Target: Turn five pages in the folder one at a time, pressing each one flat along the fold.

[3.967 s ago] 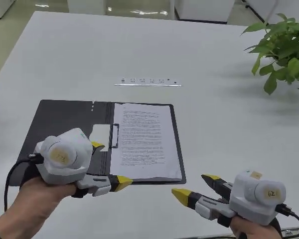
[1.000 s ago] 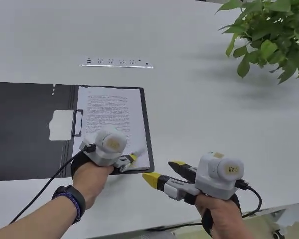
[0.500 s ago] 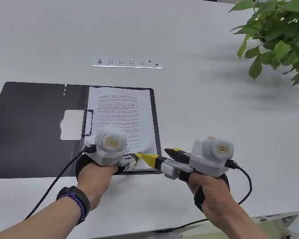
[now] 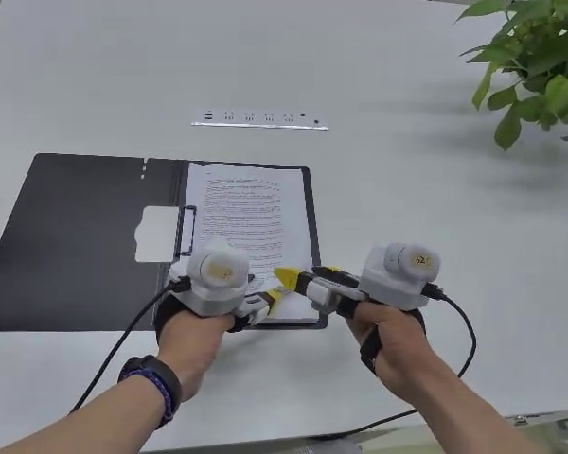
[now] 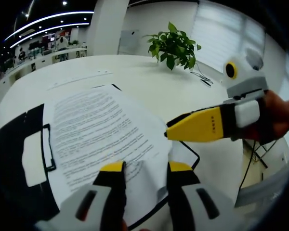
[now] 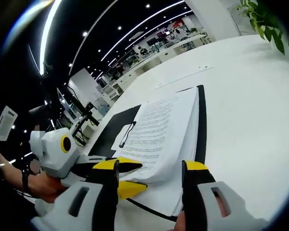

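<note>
The black folder (image 4: pixel 66 236) lies open on the white table, with the printed page stack (image 4: pixel 246 213) clipped on its right half. My left gripper (image 4: pixel 268 301) sits at the stack's near right corner. In its own view it (image 5: pixel 147 168) stands open with the slightly raised corner of the top page (image 5: pixel 96 125) between its jaws. My right gripper (image 4: pixel 298 276) comes in from the right, tips at the same corner. It (image 6: pixel 150 168) is open, jaws either side of the stack's corner (image 6: pixel 159 130). One of its fingers (image 5: pixel 197 126) crosses the left gripper view.
A flush socket panel (image 4: pixel 260 120) sits in the table beyond the folder. A potted plant (image 4: pixel 540 66) stands at the far right. The table's near edge runs just below my hands, and cables trail from both grippers.
My right gripper has moved left from beside the folder to the page's near right corner, next to the left gripper. The left gripper stays at that corner.
</note>
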